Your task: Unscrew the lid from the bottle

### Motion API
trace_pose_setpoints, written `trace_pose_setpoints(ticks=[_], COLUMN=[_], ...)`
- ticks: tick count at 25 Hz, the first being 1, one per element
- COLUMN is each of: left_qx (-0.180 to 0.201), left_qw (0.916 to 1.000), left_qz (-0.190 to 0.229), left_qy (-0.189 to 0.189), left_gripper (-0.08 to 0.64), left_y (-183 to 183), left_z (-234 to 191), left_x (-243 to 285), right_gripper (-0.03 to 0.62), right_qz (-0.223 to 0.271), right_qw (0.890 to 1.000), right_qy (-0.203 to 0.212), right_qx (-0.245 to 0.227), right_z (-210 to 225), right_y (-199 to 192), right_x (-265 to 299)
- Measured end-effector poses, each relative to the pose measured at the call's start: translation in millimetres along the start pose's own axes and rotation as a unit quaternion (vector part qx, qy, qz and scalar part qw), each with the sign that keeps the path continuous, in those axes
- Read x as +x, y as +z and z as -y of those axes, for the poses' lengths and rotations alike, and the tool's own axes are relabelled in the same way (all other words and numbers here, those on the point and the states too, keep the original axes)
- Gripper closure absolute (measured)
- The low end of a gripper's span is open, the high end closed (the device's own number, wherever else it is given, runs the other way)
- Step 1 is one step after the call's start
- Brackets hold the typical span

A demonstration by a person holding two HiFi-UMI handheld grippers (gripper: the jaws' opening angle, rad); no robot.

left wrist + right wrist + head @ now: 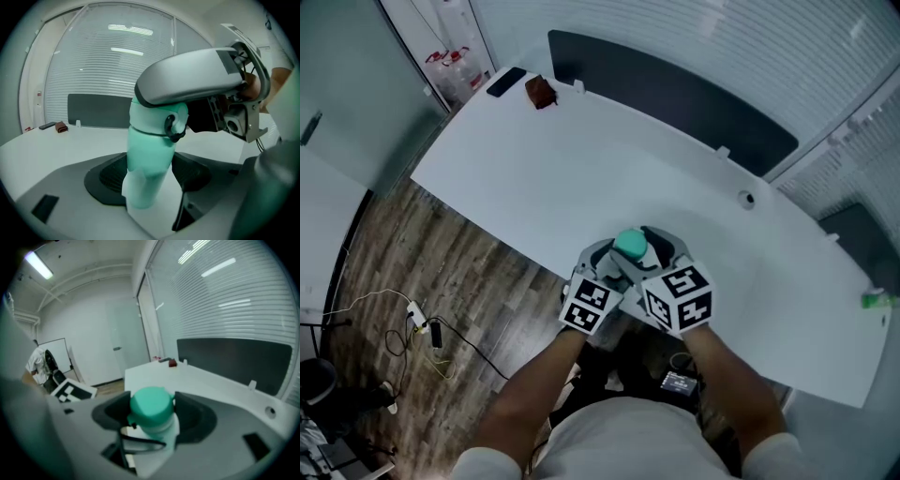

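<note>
Left hand-held gripper is closed on the pale green bottle, one dark pad against each side of the lower body. The right hand-held gripper comes over the top of the bottle and is clamped on the green lid, a pad pressed to either side of it. In the head view the two marker cubes sit side by side just in front of the bottle, nearer the person, whose forearms reach in from below.

The white curved counter spreads out behind the bottle and to both sides. The bottle is held at the counter's near edge; whether its base touches the surface cannot be told. A wooden floor shows to the left of the bottle, below the counter's edge. A long dark panel stands along the counter's far edge, well beyond the bottle.

A dark loop hangs at the bottle's neck, just under the lid. Far from the bottle, at the counter's far left corner, a black phone lies just beside a small brown object. Loose cables lie on the floor, well left of the bottle.
</note>
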State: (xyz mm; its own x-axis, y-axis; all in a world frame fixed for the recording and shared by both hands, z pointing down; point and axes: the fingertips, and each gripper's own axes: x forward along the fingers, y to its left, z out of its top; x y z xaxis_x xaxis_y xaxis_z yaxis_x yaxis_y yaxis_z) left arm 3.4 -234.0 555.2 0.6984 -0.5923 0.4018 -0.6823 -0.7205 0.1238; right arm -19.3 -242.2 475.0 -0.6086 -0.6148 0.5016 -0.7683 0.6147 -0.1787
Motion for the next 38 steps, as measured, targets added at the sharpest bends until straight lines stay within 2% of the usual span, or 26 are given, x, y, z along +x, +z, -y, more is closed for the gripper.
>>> trace_pose_setpoints(ticks=[6,12,16,21,23,25,30,34,36,38], left_qx=[0.038,0.064,0.075,0.073,0.075,0.080,0.049,0.029,0.023,0.023], left_qw=[0.9960,0.9853,0.9803,0.9797,0.9809,0.9846,0.9976,0.9992,0.9990,0.9991], left_qz=[-0.014,-0.029,-0.033,-0.030,-0.030,-0.026,0.012,0.020,0.023,0.023], left_qy=[-0.080,-0.156,-0.179,-0.184,-0.177,-0.154,-0.049,0.020,0.031,0.026], left_gripper=[0.255,0.256,0.258,0.258,0.256,0.256,0.256,0.256,0.256,0.256], left_y=[1,0,-1,-1,-1,2,8,9,10,9], left_z=[4,7,8,7,7,6,3,1,0,-1], left_x=[2,2,1,1,2,1,-3,2,4,4], right_gripper=[0.285,0.285,0.285,0.286,0.285,0.285,0.287,0.287,0.287,0.287], right_qz=[-0.024,-0.053,-0.065,-0.063,-0.060,-0.057,-0.042,-0.025,-0.019,-0.017], right_qw=[0.998,0.992,0.988,0.988,0.988,0.989,0.994,0.999,1.000,1.000], right_qy=[0.043,0.095,0.119,0.122,0.121,0.117,0.083,0.034,0.008,0.005], right_qx=[-0.030,-0.061,-0.076,-0.077,-0.074,-0.071,-0.048,-0.021,-0.017,-0.020], right_z=[0,-1,-3,-4,-3,-3,-1,3,3,3], right_y=[1,-2,-2,-2,-2,-2,1,2,2,2], right_x=[-1,-1,-1,0,0,0,-1,-1,0,1])
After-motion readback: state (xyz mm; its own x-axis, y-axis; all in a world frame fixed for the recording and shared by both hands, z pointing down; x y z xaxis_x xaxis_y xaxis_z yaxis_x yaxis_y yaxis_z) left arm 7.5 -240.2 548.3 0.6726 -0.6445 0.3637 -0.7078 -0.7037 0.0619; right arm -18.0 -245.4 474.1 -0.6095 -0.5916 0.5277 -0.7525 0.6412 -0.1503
